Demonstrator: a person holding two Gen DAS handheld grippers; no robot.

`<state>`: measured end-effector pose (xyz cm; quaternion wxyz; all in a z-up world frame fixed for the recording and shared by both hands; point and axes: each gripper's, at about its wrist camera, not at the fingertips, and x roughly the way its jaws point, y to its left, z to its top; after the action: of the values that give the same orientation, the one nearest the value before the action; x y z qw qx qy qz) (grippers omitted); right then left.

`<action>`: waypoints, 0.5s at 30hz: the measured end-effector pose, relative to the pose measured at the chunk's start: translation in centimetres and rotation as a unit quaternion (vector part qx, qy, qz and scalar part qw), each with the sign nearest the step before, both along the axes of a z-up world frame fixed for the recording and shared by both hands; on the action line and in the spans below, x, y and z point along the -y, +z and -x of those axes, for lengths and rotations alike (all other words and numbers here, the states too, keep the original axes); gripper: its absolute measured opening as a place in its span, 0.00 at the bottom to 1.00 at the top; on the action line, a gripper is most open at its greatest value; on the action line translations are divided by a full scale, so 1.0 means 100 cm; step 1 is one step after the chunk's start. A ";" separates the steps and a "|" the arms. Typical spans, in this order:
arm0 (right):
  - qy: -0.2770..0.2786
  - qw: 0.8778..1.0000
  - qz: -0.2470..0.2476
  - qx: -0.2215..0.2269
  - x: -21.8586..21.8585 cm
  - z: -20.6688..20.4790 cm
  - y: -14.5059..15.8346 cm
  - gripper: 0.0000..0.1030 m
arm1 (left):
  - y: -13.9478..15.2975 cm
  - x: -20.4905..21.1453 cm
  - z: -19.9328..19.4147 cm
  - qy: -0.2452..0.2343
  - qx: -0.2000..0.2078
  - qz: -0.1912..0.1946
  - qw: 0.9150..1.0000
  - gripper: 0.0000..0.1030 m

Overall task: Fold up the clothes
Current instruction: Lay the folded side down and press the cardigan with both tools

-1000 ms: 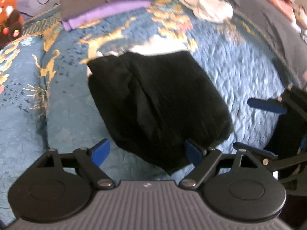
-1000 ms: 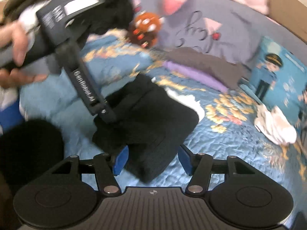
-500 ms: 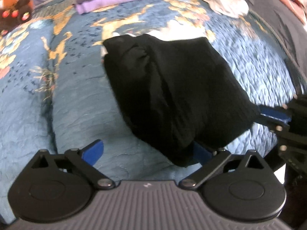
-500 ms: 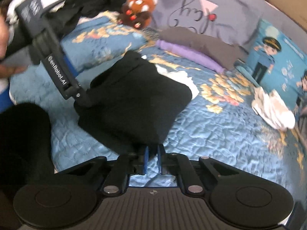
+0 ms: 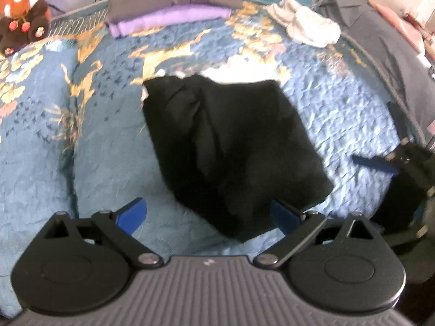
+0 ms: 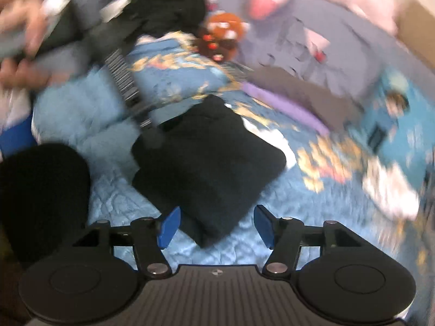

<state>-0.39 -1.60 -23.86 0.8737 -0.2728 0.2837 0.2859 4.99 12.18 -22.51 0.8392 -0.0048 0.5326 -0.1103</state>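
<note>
A black folded garment [image 5: 231, 146] lies flat on the blue patterned quilt [image 5: 81, 149]. My left gripper [image 5: 208, 213] is open wide over its near edge, and the right blue pad sits beside the garment's near corner without pressing it. In the right wrist view the same garment [image 6: 209, 163] has its near corner between the blue pads of my right gripper [image 6: 217, 225]. Those jaws are opening and the pads stand clear of the cloth. The left gripper's body [image 6: 127, 87] shows blurred above the garment's far side, held by a hand.
A folded grey and purple stack [image 5: 168, 2] lies at the far side of the bed. A crumpled white garment [image 5: 307, 24] is at the far right, a red panda plush [image 5: 21, 11] at the far left. A dark-clothed leg [image 6: 40, 195] is at the near left.
The right gripper closed on the garment's near corner half a second ago and has opened again. The left gripper stayed open. The garment shifted slightly on the quilt.
</note>
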 end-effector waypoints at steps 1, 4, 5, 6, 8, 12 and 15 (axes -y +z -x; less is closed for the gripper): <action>0.006 1.000 0.005 0.002 -0.005 -0.002 -0.002 0.58 | 0.001 0.002 -0.002 -0.001 0.001 0.004 1.000 0.96; 0.000 1.000 0.008 -0.012 -0.014 -0.015 -0.007 0.48 | -0.009 0.010 -0.011 -0.005 -0.013 -0.015 1.000 0.96; -0.009 1.000 0.012 -0.018 -0.015 -0.019 -0.008 0.36 | -0.013 0.013 -0.013 -0.007 -0.020 -0.022 1.000 0.96; -0.018 1.000 0.010 -0.024 -0.013 -0.022 -0.009 0.30 | -0.018 0.016 -0.016 -0.009 -0.026 -0.029 0.999 0.96; -0.033 0.999 -0.005 -0.038 -0.006 -0.024 -0.008 0.22 | -0.031 0.018 -0.017 -0.009 -0.041 -0.049 0.998 0.96; -0.057 0.996 -0.028 -0.067 0.005 -0.028 -0.008 0.15 | -0.047 0.008 -0.013 0.007 -0.061 -0.030 0.998 0.97; -0.065 0.994 -0.030 -0.081 0.010 -0.027 -0.009 0.14 | -0.050 0.005 -0.007 0.011 -0.066 -0.023 0.998 0.98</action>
<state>2.32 -2.56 -24.81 0.8724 -0.2031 0.3621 0.2581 5.74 11.68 -27.56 0.8035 0.0015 0.5888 -0.0876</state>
